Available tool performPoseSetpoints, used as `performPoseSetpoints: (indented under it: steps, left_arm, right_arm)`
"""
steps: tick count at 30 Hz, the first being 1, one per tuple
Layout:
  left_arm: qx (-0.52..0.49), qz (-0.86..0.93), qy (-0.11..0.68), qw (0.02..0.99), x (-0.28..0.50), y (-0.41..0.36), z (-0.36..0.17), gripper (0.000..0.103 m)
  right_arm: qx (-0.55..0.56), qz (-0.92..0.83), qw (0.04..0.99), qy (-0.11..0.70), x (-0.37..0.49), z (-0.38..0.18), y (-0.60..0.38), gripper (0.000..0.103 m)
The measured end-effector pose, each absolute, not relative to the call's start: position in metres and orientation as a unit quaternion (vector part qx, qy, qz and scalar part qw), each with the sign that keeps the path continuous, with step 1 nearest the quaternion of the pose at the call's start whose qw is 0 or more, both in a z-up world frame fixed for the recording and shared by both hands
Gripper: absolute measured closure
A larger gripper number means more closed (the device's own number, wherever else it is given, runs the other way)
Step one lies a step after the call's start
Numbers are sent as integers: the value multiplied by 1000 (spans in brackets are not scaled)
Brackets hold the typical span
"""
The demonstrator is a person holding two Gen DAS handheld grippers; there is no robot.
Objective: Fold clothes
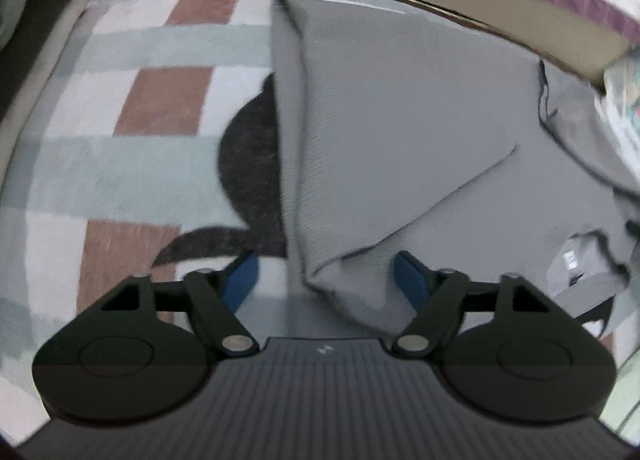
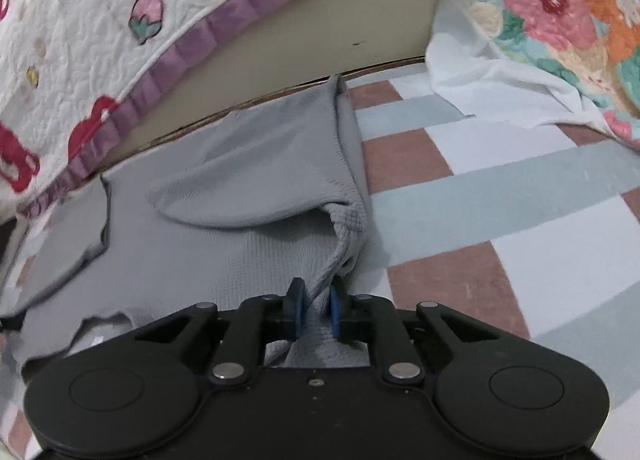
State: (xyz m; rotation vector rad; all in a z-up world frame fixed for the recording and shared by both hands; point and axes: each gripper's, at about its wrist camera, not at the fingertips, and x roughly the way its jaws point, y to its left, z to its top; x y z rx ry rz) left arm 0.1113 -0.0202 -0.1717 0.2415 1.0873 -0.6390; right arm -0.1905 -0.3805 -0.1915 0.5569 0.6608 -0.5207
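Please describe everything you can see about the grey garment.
The grey garment looks like a fine knit, plain and soft. It lies mostly flat on the checked rug, beside the bed base, with one flap folded over in a diagonal edge. The right gripper pinches a bunched, ribbed edge. The left gripper is open, with a folded corner between its fingers, untouched. A label shows near its collar.

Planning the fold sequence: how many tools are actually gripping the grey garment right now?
1. The right tool is shut on a bunched edge of the grey garment lying on the checked rug. The left tool stands open, a fold between its pads, unpinched.
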Motion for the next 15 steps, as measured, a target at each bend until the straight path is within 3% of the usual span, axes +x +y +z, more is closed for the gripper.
performPoseSetpoints:
  steps: [2, 3, 8, 15]
  left_arm:
    - [155, -307, 478, 808, 101, -29, -169, 68]
    - [166, -316, 465, 810, 97, -30, -165, 96]
    - [154, -314, 442, 826, 87, -12, -142, 96]
    - [193, -309, 475, 801, 88, -23, -157, 96]
  right_arm:
    - [270, -251, 877, 310, -193, -192, -379, 90]
    - [271, -251, 877, 306, -194, -192, -378, 92]
    - [274, -249, 883, 289, -206, -171, -370, 96]
    - [230, -256, 871, 350, -201, -189, -366, 96]
